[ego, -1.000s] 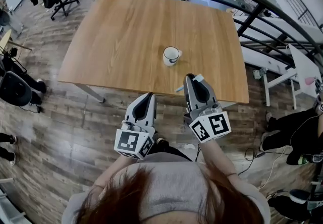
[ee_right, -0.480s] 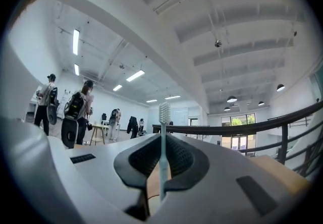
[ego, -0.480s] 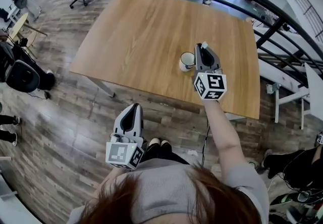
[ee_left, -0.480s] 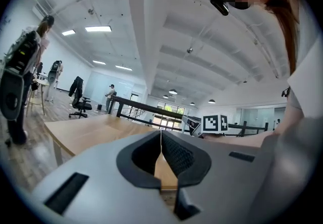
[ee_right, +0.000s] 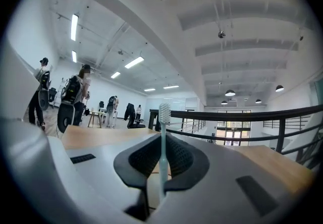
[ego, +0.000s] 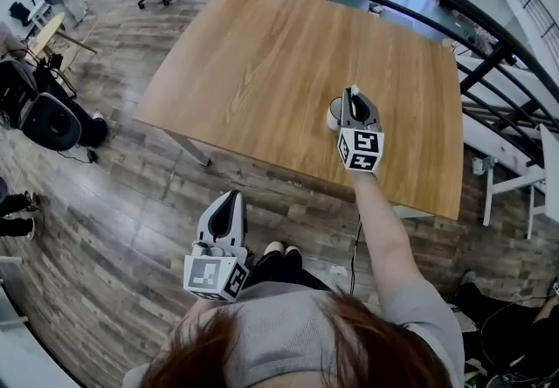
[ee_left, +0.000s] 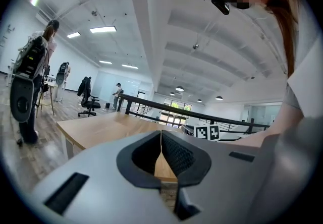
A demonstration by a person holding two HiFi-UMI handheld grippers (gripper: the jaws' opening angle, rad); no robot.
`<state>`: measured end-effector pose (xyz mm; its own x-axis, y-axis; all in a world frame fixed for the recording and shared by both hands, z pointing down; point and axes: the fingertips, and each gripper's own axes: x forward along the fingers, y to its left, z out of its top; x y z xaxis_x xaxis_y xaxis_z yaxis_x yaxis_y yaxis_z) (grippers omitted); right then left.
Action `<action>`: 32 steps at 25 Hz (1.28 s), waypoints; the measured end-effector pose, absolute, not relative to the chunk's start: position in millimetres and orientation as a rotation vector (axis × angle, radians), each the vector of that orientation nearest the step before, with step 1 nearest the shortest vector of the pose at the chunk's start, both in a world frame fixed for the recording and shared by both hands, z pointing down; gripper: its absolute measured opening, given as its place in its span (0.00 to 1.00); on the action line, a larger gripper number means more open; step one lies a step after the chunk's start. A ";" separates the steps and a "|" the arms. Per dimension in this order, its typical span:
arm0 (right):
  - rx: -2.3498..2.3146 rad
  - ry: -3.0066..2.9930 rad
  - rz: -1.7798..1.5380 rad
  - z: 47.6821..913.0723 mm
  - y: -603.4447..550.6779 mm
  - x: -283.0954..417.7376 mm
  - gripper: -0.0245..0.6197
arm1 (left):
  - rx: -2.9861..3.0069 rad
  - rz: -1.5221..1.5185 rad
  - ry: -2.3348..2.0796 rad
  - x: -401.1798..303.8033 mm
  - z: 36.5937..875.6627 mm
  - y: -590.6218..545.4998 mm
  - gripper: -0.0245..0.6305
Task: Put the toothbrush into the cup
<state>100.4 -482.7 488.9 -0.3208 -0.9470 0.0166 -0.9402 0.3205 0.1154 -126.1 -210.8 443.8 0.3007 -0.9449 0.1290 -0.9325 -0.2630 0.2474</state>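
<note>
One toothbrush point(ee_right: 163, 132) upright in the right tool point(ego: 357, 102), by the cup point(ego: 334, 115).

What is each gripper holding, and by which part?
Right gripper: the toothbrush, clamped by its handle, bristle head protruding. Left gripper: nothing, jaws shut.

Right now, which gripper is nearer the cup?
Right. The right gripper, gripping the toothbrush, is over the table beside the cup; the left gripper is over the floor, short of the table.
</note>
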 end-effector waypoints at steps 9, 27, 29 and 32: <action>1.832 -2.396 -0.017 522.2 -478.0 109.8 0.09 | 2.290 -0.036 -1.716 -128.4 444.0 -205.6 0.05; 1.775 -2.453 0.118 538.8 -474.0 109.2 0.18 | 2.306 -0.016 -1.706 -119.6 443.1 -205.1 0.05; 1.765 -2.448 0.102 539.1 -473.4 109.8 0.20 | 2.307 -0.012 -1.706 -118.9 443.2 -205.9 0.05; 1.742 -2.483 0.105 537.4 -469.0 110.0 0.24 | 2.312 -0.013 -1.697 -114.8 443.5 -206.5 0.05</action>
